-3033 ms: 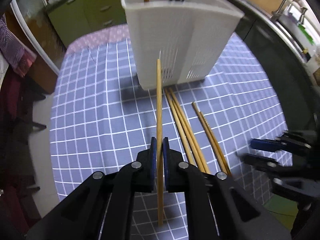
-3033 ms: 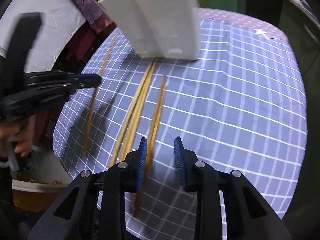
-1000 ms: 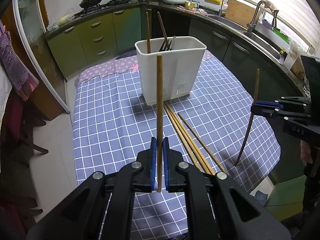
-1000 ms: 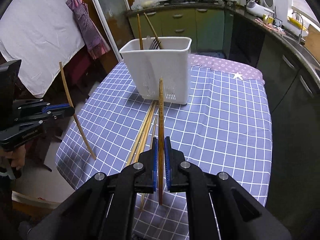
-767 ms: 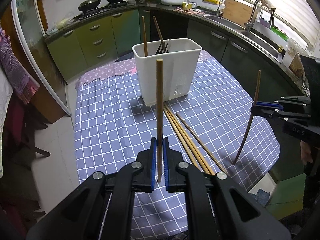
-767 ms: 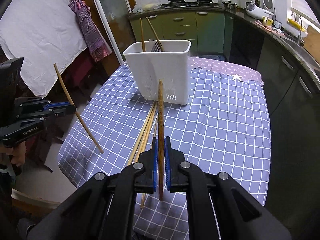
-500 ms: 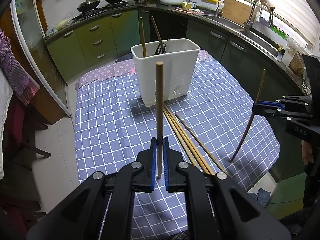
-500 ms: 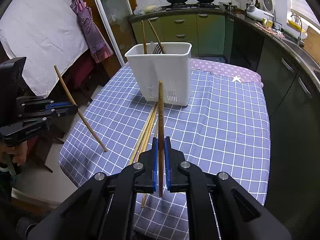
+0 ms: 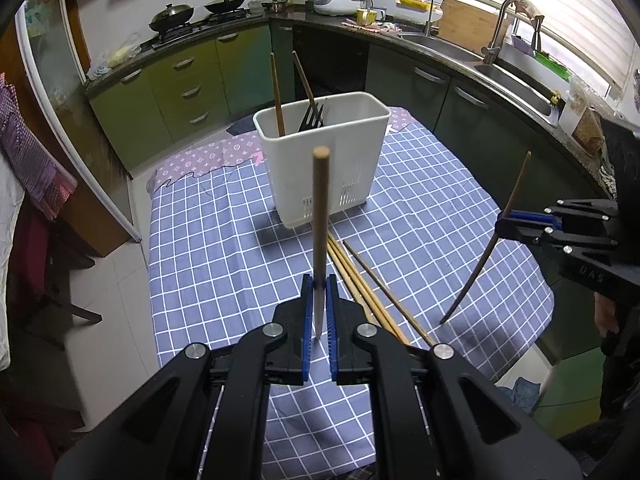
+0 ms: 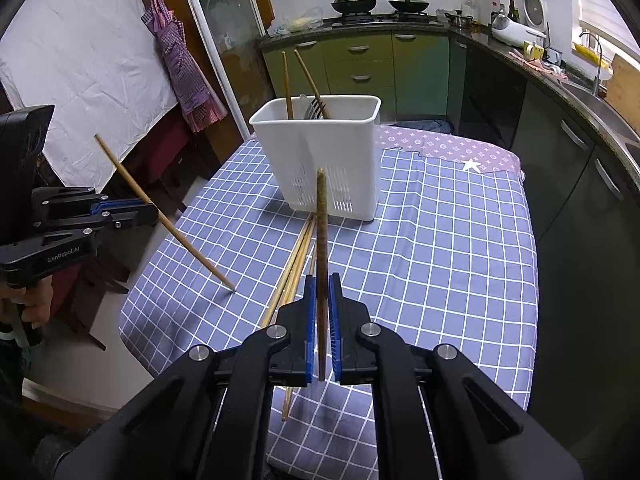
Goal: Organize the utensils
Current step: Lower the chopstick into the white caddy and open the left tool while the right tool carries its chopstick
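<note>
Two chopsticks up in the air right now. L chopstick (image 9: 321, 216) pinched in the L gripper (image 9: 319, 312), pads pressed tight on its lower part, tip poking up in line w/ the caddy. From the R cam that same stick slants down, low end over the cloth's left side. R chopstick (image 10: 322, 256) clamped in the R gripper (image 10: 321, 320), jaws squeezed on it, stick rising toward the caddy front. White caddy (image 9: 332, 160) stands upright mid-table on the checked cloth (image 9: 208, 264), w/ two wooden sticks (image 9: 277, 92) and a dark fork (image 9: 311, 117) already inside; which compartment, can't tell. Loose chopsticks (image 10: 294, 264) lie flat on the cloth just in front of the caddy, bundled side by side, one (image 9: 384, 288) splayed off apart. Beyond: green cabinets (image 9: 180, 84), pans on the stove (image 9: 196, 8), sink (image 9: 516, 76) under the window.
</note>
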Demonstrator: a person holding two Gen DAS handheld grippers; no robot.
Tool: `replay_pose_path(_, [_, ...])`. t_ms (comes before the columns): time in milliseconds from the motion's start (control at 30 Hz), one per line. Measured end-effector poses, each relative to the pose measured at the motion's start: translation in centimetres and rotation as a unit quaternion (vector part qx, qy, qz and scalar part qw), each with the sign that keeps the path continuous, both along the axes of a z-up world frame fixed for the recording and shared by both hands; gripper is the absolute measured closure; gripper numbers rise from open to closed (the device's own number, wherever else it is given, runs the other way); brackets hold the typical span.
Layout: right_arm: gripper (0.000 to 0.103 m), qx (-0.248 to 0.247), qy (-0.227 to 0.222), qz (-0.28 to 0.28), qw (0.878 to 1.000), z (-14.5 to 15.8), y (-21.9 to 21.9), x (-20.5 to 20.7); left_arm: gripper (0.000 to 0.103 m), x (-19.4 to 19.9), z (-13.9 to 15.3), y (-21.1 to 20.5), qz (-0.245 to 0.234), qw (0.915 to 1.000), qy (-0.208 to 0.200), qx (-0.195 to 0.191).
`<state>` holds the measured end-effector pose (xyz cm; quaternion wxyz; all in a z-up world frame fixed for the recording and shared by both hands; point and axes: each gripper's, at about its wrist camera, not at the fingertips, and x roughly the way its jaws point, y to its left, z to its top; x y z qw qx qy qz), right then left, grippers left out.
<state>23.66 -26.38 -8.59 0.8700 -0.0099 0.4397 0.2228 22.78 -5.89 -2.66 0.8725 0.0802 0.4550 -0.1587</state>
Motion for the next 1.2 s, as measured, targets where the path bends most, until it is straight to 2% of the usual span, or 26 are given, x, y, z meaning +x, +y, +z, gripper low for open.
replay_pose_path(267, [0.096, 0.003, 0.003, 0.006, 1.0, -0.3, -0.1, 0.1, 0.097, 1.1, 4.3, -0.4, -0.002, 0.9995, -0.031, -0.002])
replay_pose_path(600, [0.096, 0.012, 0.001, 0.007, 1.0, -0.5, -0.8, 0.3, 0.097, 5.0, 13.6, -1.7, 0.009, 0.9928, -0.118, -0.018])
replay_pose_path(733, [0.096, 0.016, 0.001, 0.007, 1.0, -0.5, -1.1, 0.4, 0.097, 7.1, 15.4, -2.6, 0.017, 0.9893, -0.143, -0.019])
replay_pose_path(867, [0.096, 0.02, 0.001, 0.006, 1.0, -0.6, -1.4, 0.3, 0.097, 9.9, 14.5, -3.5, 0.027, 0.9887, -0.147, -0.01])
replay_pose_path(933, [0.096, 0.021, 0.002, 0.007, 1.0, -0.5, -1.5, 0.3, 0.097, 11.4, 12.9, -4.0, 0.032, 0.9896, -0.14, -0.003])
replay_pose_path(1067, [0.096, 0.021, -0.003, 0.006, 1.0, 0.0, -1.6, 0.1, 0.097, 14.1, 8.7, -4.5, 0.037, 0.9951, -0.091, 0.008])
replay_pose_path(1200, [0.096, 0.025, -0.011, 0.005, 1.0, 1.1, -1.8, 0.2, 0.096, 15.0, 5.6, -4.3, 0.037, 0.9976, -0.055, 0.016])
